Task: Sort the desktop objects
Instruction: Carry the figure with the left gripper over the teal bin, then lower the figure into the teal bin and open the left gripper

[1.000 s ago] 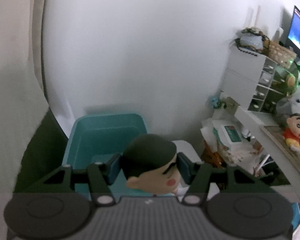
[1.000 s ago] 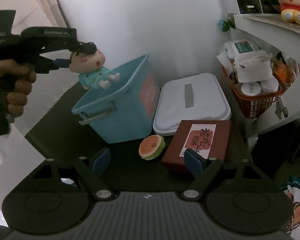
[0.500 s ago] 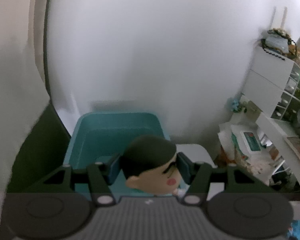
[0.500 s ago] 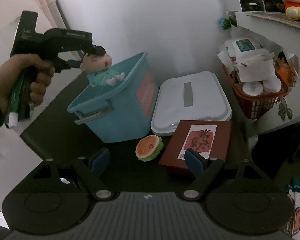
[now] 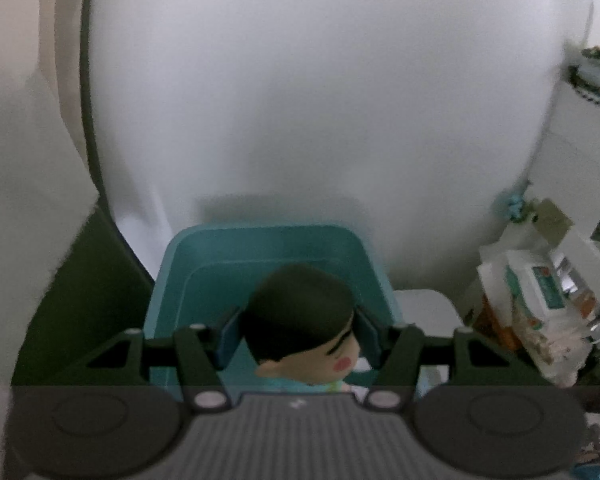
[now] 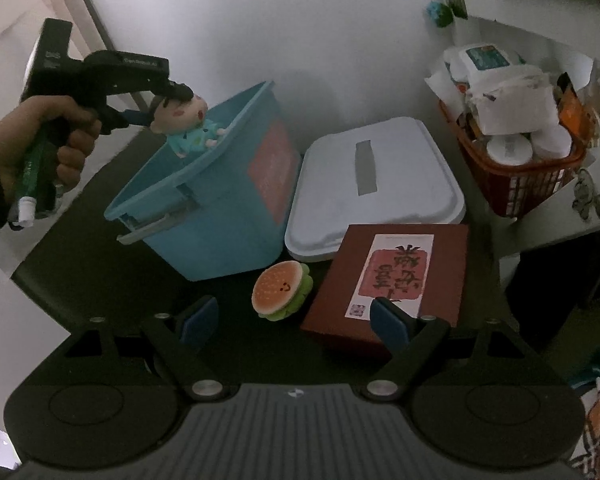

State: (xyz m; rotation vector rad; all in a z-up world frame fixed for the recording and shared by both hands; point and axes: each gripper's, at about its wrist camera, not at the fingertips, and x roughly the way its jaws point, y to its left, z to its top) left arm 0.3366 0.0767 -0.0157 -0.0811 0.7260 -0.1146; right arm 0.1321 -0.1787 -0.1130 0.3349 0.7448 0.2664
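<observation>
My left gripper (image 5: 298,330) is shut on the dark-haired head of a small cartoon doll (image 5: 302,322) in blue pyjamas. In the right wrist view that doll (image 6: 184,122) hangs over the near rim of the open blue bin (image 6: 216,184), with its legs inside the opening, and the left gripper (image 6: 168,100) sits in a person's hand. My right gripper (image 6: 296,320) is open and holds nothing. It hovers low over the dark desk, just in front of a toy hamburger (image 6: 280,292) and beside a dark red box (image 6: 388,280).
A white lid (image 6: 376,184) lies flat to the right of the blue bin. An orange basket (image 6: 516,160) packed with tissues and jars stands at the far right under a white shelf (image 6: 540,20). A white wall runs behind the bin.
The left gripper has carried the doll forward and down, from above the bin's near edge to its opening. The right gripper has crept closer to the hamburger and red box.
</observation>
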